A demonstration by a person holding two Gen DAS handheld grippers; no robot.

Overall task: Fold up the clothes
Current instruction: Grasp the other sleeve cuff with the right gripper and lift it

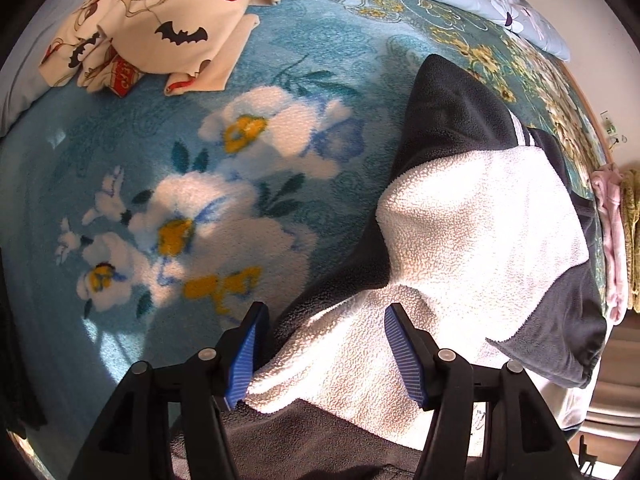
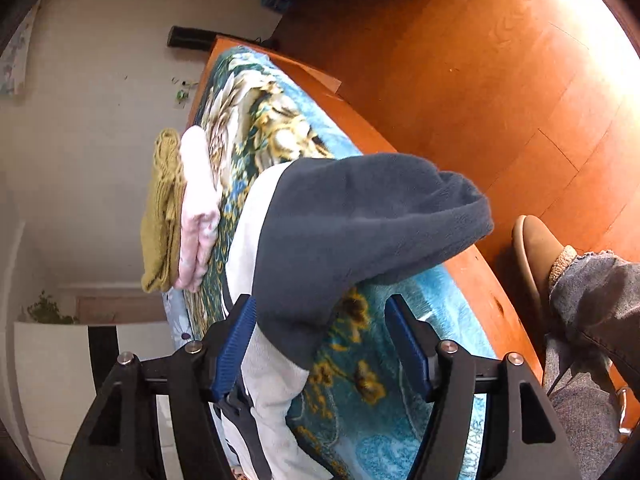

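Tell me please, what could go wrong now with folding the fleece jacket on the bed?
1. Both tongs, left and right, stand open around the fleece jacket, so it may slip out when lifted.
2. The dark sleeve lies close to the bed edge and might slide toward the floor.
3. Pulling the jacket could disturb the folded pink and yellow clothes beside it.

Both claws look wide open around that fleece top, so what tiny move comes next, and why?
Probably closing the left gripper on the dark and white fleece top. Its jaws stand open with the white fabric lying between them, nothing is gripped yet, and the right gripper is open too.
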